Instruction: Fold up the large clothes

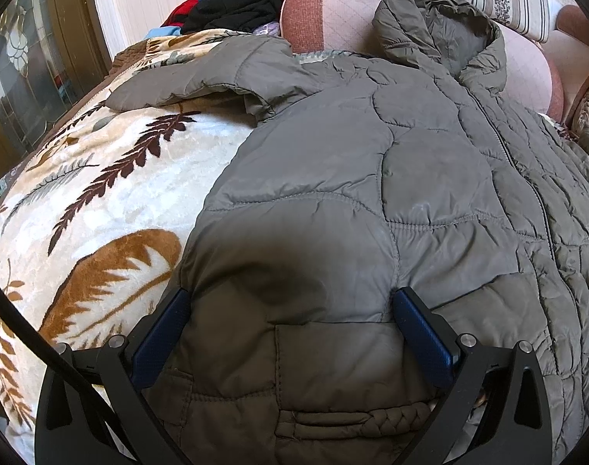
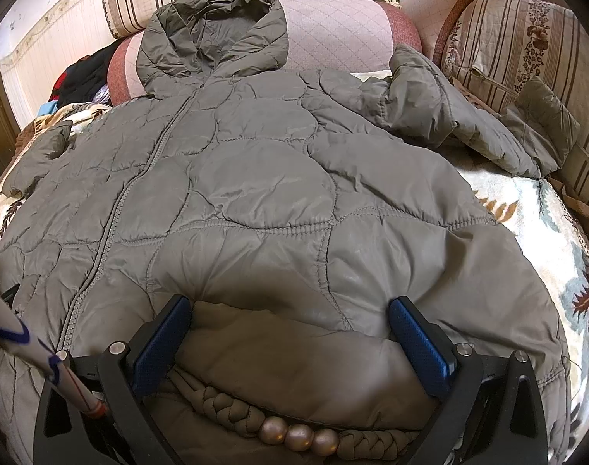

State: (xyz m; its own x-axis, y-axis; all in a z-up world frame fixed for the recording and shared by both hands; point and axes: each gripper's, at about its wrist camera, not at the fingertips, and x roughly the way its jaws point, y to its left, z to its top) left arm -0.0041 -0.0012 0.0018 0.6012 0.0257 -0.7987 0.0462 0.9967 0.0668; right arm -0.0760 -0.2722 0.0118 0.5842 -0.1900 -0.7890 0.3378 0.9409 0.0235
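Grey quilted jacket (image 2: 255, 178) hem hidden beneath wide-open, empty left gripper (image 1: 290, 302) and right gripper (image 2: 290, 310).

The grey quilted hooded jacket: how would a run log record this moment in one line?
grey quilted hooded jacket flat on leaf-print blanket | both grippers' jaws open at hem | unfolded

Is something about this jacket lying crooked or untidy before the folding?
Yes. On the quilted jacket, one sleeve lies bunched and twisted against the striped cushion, and the hood rides up onto the pink bolster. Both grippers are open at the hem.
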